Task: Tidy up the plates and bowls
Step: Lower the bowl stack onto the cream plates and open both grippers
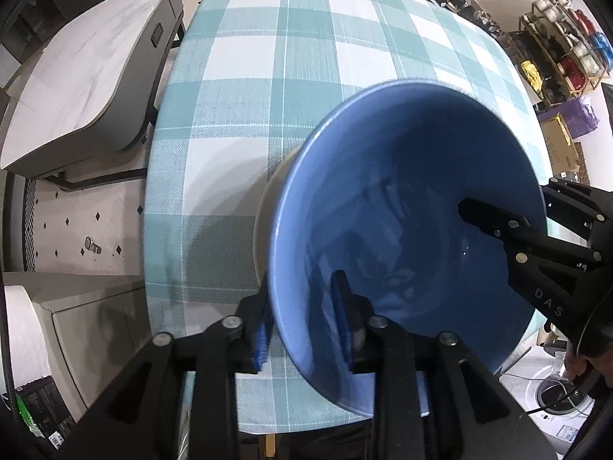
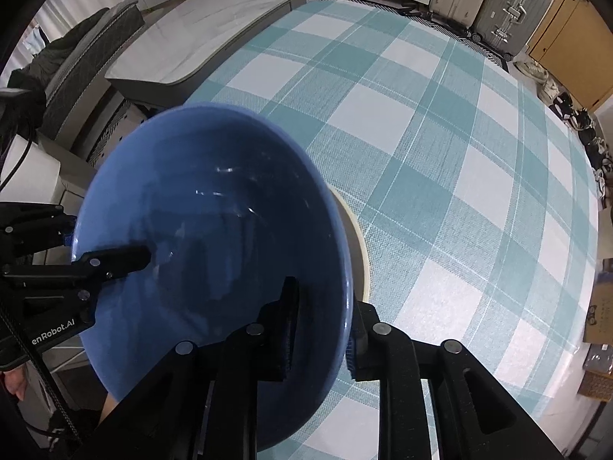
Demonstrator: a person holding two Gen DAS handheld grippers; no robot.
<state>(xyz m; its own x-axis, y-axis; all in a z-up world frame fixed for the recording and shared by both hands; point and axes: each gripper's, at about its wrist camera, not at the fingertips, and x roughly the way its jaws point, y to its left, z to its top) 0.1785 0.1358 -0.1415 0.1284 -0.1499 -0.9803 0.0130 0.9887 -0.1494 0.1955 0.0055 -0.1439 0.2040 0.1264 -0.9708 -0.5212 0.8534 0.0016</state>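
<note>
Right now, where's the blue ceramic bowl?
The blue ceramic bowl sits over a cream plate near the checked tablecloth's front edge, its rim straddled by the left hand-held gripper and right hand-held gripper.

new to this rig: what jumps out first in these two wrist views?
A big blue bowl fills both views, over the near edge of the teal plaid tablecloth. Both grippers straddle its rim from opposite sides: left gripper on the near-left rim, right gripper opposite. A cream dish peeks out beneath the bowl.
</note>
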